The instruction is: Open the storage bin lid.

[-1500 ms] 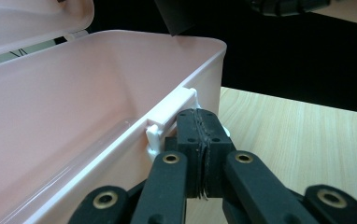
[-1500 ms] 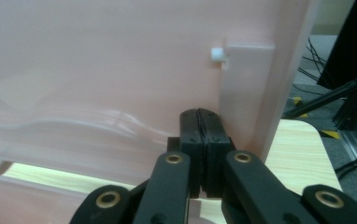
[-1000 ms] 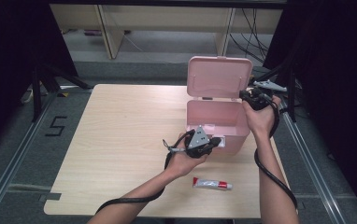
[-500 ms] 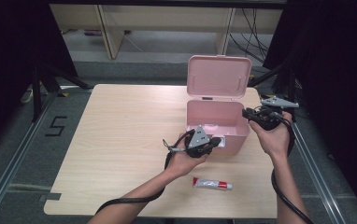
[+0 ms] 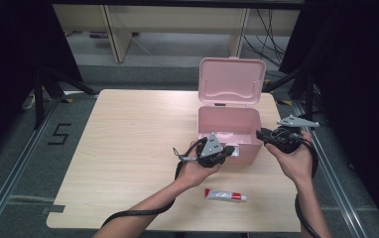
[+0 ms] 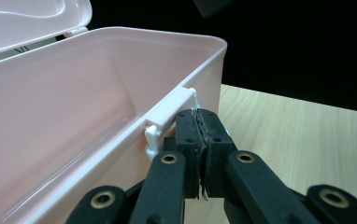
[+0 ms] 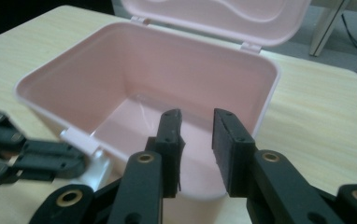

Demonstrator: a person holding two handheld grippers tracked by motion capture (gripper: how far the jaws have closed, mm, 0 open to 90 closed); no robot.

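Pink box is sitting on the wooden table, right of centre, w/ its lid standing open at the back. Left gripper is resting at the box's front wall, jaws pressed together right beside the white latch; can't tell if they're pinching anything. Right gripper is hovering at the box's right rim, jaws slightly apart & holding nothing. A tube is lying on the table near the front edge.

Both forearms are bare, no sleeves showing. Each gripper is black, with brass rivets on its jaw links, a grey three-cornered top plate and a trailing black cable.
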